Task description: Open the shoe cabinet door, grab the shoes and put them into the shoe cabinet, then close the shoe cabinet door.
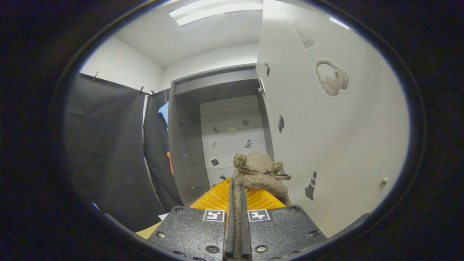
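The claw (237,217) is clamped shut on a fuzzy tan slipper with a teddy-bear face and a brown ribbon bow (258,174), both fingers (231,214) pressing a thin fold of its plush edge between them. The claw is pitched upward, so the slipper stands up just ahead of the fingertips, with its bear head topmost and its ribbed orange-yellow sole (217,197) showing below and to the left. Beyond it stands the dark grey shoe cabinet (188,145), open, its pale back panel (232,137) dotted with small dark stickers. The cabinet's white door (326,145) is swung wide on the right, close beside the slipper, and carries stickers of headphones and a traffic cone. Black cloth (105,152) hangs left of the cabinet. White walls rise above to a white ceiling with a long bright ceiling light (214,11).
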Demonstrator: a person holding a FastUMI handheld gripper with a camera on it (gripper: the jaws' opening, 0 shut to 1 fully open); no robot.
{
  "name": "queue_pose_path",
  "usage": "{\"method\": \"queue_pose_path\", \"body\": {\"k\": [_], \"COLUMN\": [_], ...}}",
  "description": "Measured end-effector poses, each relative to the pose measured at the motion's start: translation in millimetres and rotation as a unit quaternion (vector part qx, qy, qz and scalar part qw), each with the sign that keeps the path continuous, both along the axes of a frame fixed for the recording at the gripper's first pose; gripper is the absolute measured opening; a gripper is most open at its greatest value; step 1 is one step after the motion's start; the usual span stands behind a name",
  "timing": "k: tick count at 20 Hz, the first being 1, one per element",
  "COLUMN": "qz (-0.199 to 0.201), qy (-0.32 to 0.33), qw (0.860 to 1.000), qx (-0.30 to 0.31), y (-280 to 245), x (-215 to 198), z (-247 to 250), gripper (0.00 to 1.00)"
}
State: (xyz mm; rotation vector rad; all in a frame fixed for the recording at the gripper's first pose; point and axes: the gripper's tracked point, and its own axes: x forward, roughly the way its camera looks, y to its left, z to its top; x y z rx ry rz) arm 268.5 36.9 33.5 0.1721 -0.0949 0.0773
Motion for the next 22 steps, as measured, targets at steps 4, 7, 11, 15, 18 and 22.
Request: {"method": "queue_pose_path", "body": {"k": [4, 7, 11, 15, 18, 22], "qz": [-0.052, -0.069, -0.022, 0.011, 0.021, 0.003], "qy": [-0.023, -0.032, -0.005, 0.033, 0.074, 0.127], "qw": [0.998, 0.995, 0.997, 0.996, 0.991, 0.984], "qx": [-0.035, -0.062, -0.074, -0.082, -0.113, -0.121], "y": [-9, -3, 39, 73, 86, 74], "x": [19, 43, 82, 144, 190, 250], "z": [20, 25, 9, -23, -60, -115], "gripper": [0.1, 0.1, 0.1, 0.1, 0.1, 0.1]}}
